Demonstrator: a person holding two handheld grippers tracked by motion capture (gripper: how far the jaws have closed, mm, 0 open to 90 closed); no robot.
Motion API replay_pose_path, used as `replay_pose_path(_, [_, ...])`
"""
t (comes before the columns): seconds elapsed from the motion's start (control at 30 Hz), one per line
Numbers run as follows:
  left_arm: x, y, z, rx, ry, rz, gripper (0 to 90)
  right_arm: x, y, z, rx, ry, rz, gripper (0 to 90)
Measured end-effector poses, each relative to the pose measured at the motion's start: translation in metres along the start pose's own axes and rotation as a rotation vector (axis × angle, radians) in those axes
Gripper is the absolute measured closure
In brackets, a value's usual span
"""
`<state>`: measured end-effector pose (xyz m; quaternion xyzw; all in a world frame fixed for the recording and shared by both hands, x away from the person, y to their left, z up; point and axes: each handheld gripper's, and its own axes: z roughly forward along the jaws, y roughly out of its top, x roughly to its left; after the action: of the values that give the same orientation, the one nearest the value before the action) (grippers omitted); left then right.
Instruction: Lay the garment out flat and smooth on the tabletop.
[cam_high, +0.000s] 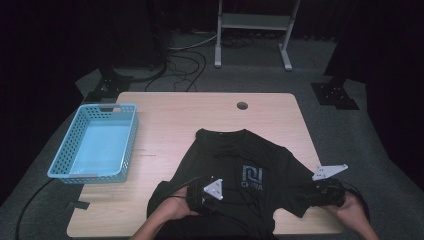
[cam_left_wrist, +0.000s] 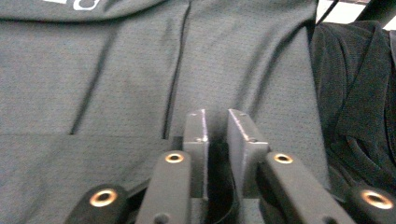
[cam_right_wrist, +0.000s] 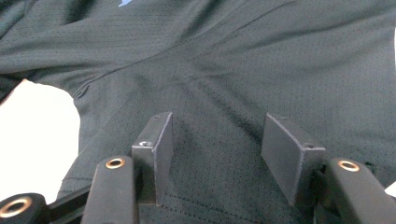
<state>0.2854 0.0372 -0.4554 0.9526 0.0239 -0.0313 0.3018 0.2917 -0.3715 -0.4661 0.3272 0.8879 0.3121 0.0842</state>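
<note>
Left gripper (cam_left_wrist: 216, 135) jaws nearly closed over black T-shirt (cam_left_wrist: 140, 70), right gripper (cam_right_wrist: 217, 149) jaws half open on its fabric.

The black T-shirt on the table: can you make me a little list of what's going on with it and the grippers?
shirt: black T-shirt lying flat on the wooden table, logo up
left gripper: at the shirt's lower left, jaws nearly shut, a narrow gap between them over the fabric
right gripper: at the right sleeve, jaws apart over the fabric
basket: blue basket left of the shirt
</note>
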Motion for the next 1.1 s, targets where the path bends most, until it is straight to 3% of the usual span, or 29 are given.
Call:
replay_pose_path(0.13, [0.002, 0.000, -0.004, -0.003, 0.002, 0.004, 85.5, -0.001, 0.000, 0.000, -0.001, -0.008, 0.001, 43.8])
replay_pose_path(0.27, [0.005, -0.001, -0.011, -0.008, 0.010, -0.001, 86.3, -0.003, 0.000, 0.000, -0.002, -0.011, 0.011, 43.6])
replay_pose_path(0.57, [0.018, -0.014, -0.045, -0.014, 0.083, -0.033, 86.3, -0.005, 0.002, 0.000, 0.015, -0.036, 0.015, 42.7])
replay_pose_path(0.83, [0.033, -0.039, -0.093, -0.008, 0.190, -0.090, 86.3, -0.004, 0.003, 0.001, 0.022, -0.046, 0.025, 42.7])
replay_pose_path(1.1, [0.045, -0.077, -0.145, 0.018, 0.322, -0.183, 86.3, -0.003, 0.006, 0.001, 0.037, -0.057, 0.031, 42.4])
